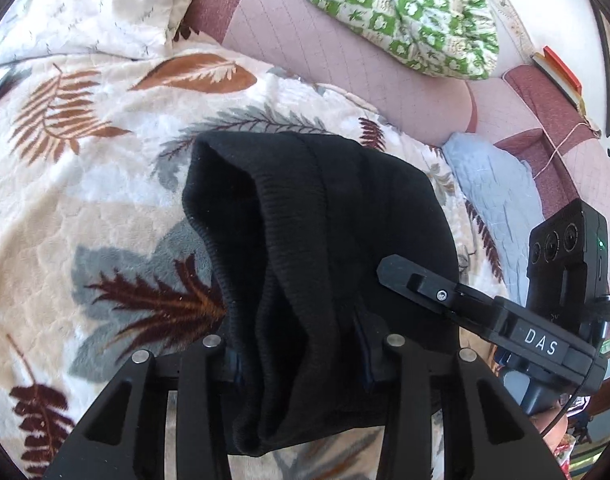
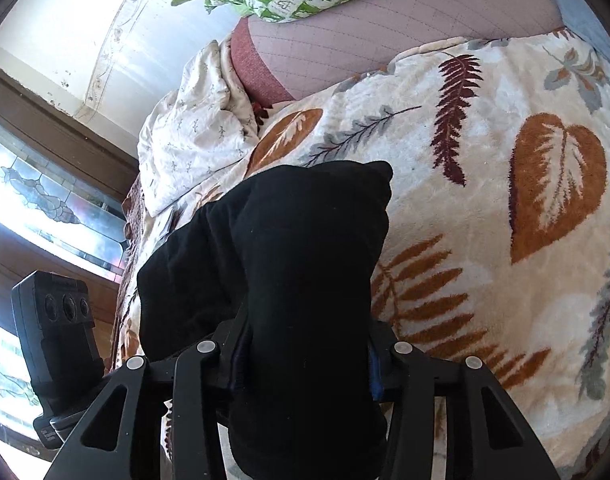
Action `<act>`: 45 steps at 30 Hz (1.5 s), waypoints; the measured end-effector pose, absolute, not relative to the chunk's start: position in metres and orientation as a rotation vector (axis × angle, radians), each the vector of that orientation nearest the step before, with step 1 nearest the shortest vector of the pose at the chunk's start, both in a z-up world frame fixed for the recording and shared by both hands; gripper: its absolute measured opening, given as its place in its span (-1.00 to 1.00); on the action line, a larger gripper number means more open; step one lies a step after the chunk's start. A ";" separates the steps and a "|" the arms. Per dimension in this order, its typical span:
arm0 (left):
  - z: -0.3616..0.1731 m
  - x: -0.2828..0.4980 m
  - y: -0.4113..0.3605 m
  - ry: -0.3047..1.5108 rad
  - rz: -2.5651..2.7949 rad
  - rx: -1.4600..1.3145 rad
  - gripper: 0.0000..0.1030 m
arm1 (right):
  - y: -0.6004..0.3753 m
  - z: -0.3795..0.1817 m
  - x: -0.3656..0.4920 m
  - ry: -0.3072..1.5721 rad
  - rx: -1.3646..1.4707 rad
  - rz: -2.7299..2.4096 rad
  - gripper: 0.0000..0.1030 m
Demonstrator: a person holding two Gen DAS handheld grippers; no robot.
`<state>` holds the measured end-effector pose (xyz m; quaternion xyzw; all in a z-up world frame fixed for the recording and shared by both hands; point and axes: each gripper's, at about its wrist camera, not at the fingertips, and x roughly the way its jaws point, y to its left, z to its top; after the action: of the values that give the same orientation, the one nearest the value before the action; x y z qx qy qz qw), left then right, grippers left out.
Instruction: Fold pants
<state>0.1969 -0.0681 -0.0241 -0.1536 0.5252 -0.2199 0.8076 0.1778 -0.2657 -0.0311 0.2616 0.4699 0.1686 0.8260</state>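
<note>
Over a leaf-print blanket [image 1: 117, 200] on the bed, the black pants [image 1: 317, 240] hang bunched between two grippers. The left gripper [image 1: 301, 364] has its fingers clamped on a thick fold of the cloth, ribbed edge showing on the near left side, and the fabric rises away from the jaws toward the far side. In the right wrist view the right gripper [image 2: 305, 364] is likewise clamped on a wad of the pants, which stand up in a rounded lump over the blanket. The right gripper also shows at the right edge of the left wrist view, its finger [image 1: 421, 280] lying against the pants. Far off lie a green checked pillow [image 1: 401, 12] on a pink sheet [image 1: 325, 52], a crumpled white quilt [image 1: 93, 4] at far left, and a blue cloth [image 1: 489, 184] at right.
</note>
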 end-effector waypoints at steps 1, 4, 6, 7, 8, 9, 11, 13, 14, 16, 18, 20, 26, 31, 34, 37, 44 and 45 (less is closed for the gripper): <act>-0.028 0.199 -0.070 1.135 -0.462 -0.325 -0.25 | -0.267 -0.035 0.182 1.005 0.556 0.347 -0.05; -0.042 0.202 -0.075 1.155 -0.446 -0.312 -0.21 | -0.270 -0.049 0.189 1.032 0.568 0.330 -0.04; -0.050 0.201 -0.073 1.152 -0.435 -0.306 0.02 | -0.273 -0.060 0.191 1.050 0.575 0.325 -0.02; -0.053 0.201 -0.071 1.154 -0.432 -0.311 0.09 | -0.275 -0.065 0.191 1.053 0.579 0.324 0.07; -0.055 0.202 -0.067 1.157 -0.438 -0.327 0.19 | -0.277 -0.068 0.191 1.053 0.586 0.321 0.11; -0.057 0.202 -0.062 1.165 -0.442 -0.349 0.28 | -0.280 -0.070 0.190 1.051 0.597 0.317 0.18; -0.059 0.202 -0.049 1.170 -0.433 -0.367 0.35 | -0.286 -0.071 0.188 1.047 0.625 0.311 0.25; -0.057 0.200 -0.034 1.171 -0.442 -0.396 0.43 | -0.289 -0.065 0.183 1.028 0.590 0.287 0.33; -0.054 0.199 -0.027 1.169 -0.437 -0.406 0.43 | -0.290 -0.060 0.180 1.016 0.551 0.279 0.37; -0.043 0.195 -0.019 1.146 -0.423 -0.395 0.43 | -0.288 -0.049 0.176 1.002 0.477 0.272 0.44; -0.024 0.190 -0.015 1.099 -0.367 -0.342 0.43 | -0.283 -0.035 0.171 0.978 0.406 0.255 0.44; -0.002 0.188 -0.014 1.038 -0.362 -0.327 0.43 | -0.279 -0.016 0.165 0.923 0.350 0.237 0.44; 0.024 0.214 -0.038 1.021 -0.466 -0.435 0.43 | -0.269 0.017 0.169 0.842 0.437 0.349 0.44; -0.014 0.251 -0.052 1.120 -0.428 -0.507 0.43 | -0.266 -0.009 0.198 0.917 0.566 0.350 0.43; -0.048 0.264 -0.042 1.185 -0.398 -0.609 0.43 | -0.269 -0.027 0.205 0.940 0.585 0.329 0.42; -0.068 0.265 -0.038 1.199 -0.399 -0.660 0.43 | -0.266 -0.035 0.207 0.942 0.551 0.338 0.42; -0.048 0.255 -0.030 1.157 -0.423 -0.648 0.43 | -0.263 -0.028 0.201 0.929 0.508 0.336 0.42; -0.042 0.250 -0.024 1.143 -0.422 -0.653 0.43 | -0.265 -0.024 0.196 0.918 0.517 0.343 0.42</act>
<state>0.2505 -0.0241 -0.0421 -0.3012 0.5271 -0.1946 0.7705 0.1961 -0.2650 -0.0235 0.2456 0.4357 0.1630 0.8505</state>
